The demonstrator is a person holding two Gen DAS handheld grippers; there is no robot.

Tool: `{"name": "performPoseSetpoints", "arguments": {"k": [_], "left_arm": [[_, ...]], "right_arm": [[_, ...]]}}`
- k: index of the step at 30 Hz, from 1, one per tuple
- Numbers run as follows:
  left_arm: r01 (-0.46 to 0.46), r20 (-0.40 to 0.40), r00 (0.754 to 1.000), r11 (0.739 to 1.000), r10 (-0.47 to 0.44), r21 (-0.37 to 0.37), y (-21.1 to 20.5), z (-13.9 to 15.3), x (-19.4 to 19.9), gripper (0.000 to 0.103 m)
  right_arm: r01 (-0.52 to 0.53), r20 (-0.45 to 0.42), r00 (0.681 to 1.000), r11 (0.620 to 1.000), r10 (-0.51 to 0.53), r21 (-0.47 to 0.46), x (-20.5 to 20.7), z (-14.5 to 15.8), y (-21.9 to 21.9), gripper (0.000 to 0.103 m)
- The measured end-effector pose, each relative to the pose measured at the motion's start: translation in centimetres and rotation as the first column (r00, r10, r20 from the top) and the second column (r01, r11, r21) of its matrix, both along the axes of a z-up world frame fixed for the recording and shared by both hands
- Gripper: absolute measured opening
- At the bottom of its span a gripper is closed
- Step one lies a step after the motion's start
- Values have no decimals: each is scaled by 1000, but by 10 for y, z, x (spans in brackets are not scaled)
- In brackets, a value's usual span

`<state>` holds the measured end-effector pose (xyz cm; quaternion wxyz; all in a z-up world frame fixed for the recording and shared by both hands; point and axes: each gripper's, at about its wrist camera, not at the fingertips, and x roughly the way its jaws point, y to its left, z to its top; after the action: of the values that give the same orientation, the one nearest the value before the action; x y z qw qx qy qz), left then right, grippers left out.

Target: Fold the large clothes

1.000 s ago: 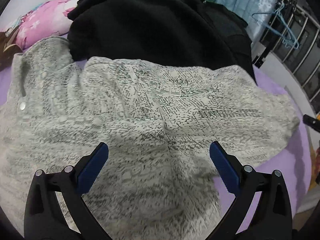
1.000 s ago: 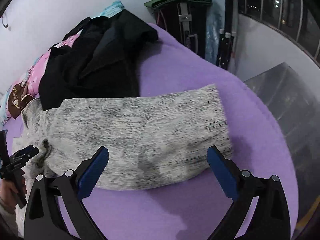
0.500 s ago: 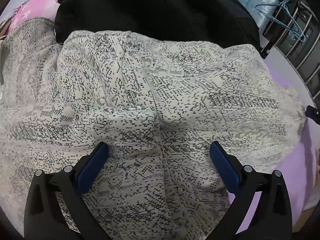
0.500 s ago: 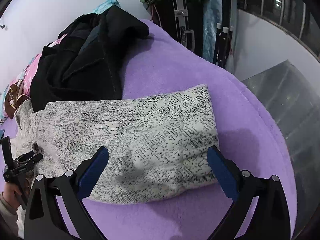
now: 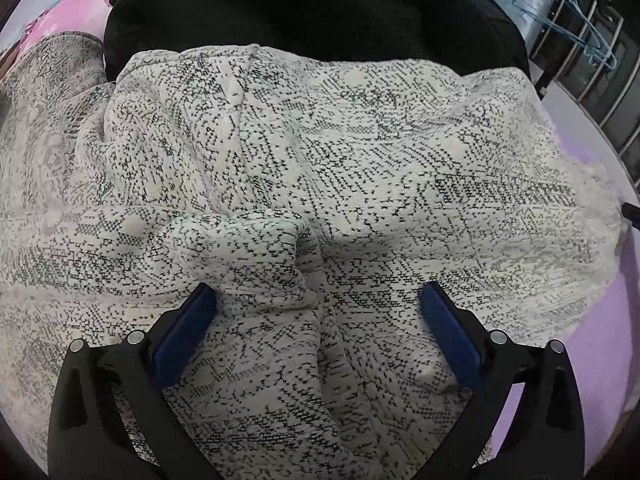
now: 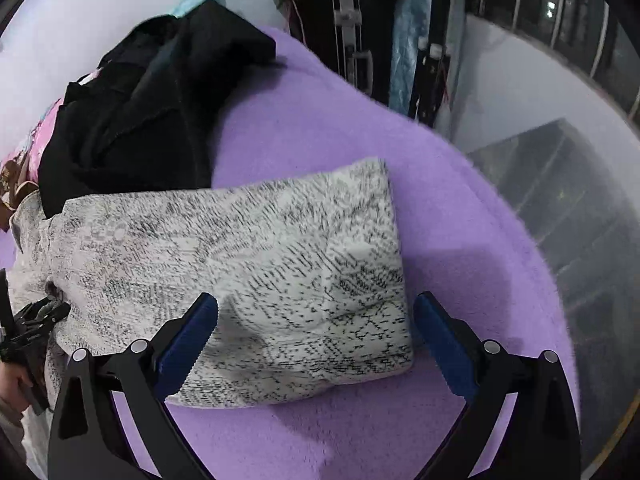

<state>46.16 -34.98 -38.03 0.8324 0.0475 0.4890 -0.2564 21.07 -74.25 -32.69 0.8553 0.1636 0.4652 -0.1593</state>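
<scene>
A large grey-and-white speckled knit garment (image 5: pixel 360 184) lies spread on the purple bed cover (image 6: pixel 320 112). My left gripper (image 5: pixel 318 312) is open and low over it, its blue pads on either side of a raised fold (image 5: pixel 256 248) of the knit. In the right wrist view the same garment (image 6: pixel 248 264) shows as a folded slab. My right gripper (image 6: pixel 314 320) is open just above its near right corner, with nothing held. The left gripper (image 6: pixel 28 328) appears at the far left edge of that view, with a hand under it.
A heap of black clothing (image 5: pixel 312 12) lies behind the knit garment, also seen in the right wrist view (image 6: pixel 152 92). A pink patterned pillow (image 5: pixel 68 12) sits at the back left. Blue hangers (image 5: pixel 576 20) and a dark suitcase (image 6: pixel 344 32) stand beyond the bed.
My left gripper has dropped close to the knit, where a fold has bunched up between its pads. My right gripper has moved nearer to the folded right end.
</scene>
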Motion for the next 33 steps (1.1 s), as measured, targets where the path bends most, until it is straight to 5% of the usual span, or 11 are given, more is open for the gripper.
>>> {"name": "performPoseSetpoints", "arguments": {"k": [2, 4, 8, 11, 12, 16, 20, 23, 24, 33], "left_arm": [[3, -7, 1000, 1000, -3, 10, -4, 0, -1, 98], [3, -8, 1000, 1000, -3, 13, -6, 0, -1, 98], [3, -7, 1000, 1000, -3, 16, -10, -1, -1, 98], [5, -6, 1000, 1000, -5, 22, -8, -2, 5, 98], [5, -8, 1000, 1000, -5, 23, -9, -3, 5, 98], [9, -13, 1000, 1000, -9, 23, -10, -5, 7, 98], [11, -13, 1000, 1000, -11, 19, -9, -6, 8, 98], [10, -10, 1000, 1000, -10, 16, -8, -6, 8, 98], [10, -9, 1000, 1000, -10, 14, -6, -6, 8, 98], [7, -7, 1000, 1000, -7, 12, -6, -7, 6, 98]], "right_arm": [[9, 10, 1000, 999, -10, 47, -2, -7, -7, 91], [9, 14, 1000, 998, -10, 65, -4, -9, -10, 73], [-16, 26, 1000, 997, 14, 80, -8, -4, -10, 56], [-56, 29, 998, 994, 53, 91, -6, 2, -3, 31], [-69, 28, 997, 993, 67, 96, -4, 4, 0, 14], [-102, -16, 994, 991, 104, 83, 4, 1, 6, 14], [-82, -42, 995, 992, 87, 100, 12, -10, -13, 34], [-72, -15, 997, 977, 77, 201, 11, -17, -29, 31], [-80, -8, 996, 973, 84, 217, 10, -17, -31, 22], [-177, 11, 984, 971, 178, 158, 4, 25, -6, 12]]}}
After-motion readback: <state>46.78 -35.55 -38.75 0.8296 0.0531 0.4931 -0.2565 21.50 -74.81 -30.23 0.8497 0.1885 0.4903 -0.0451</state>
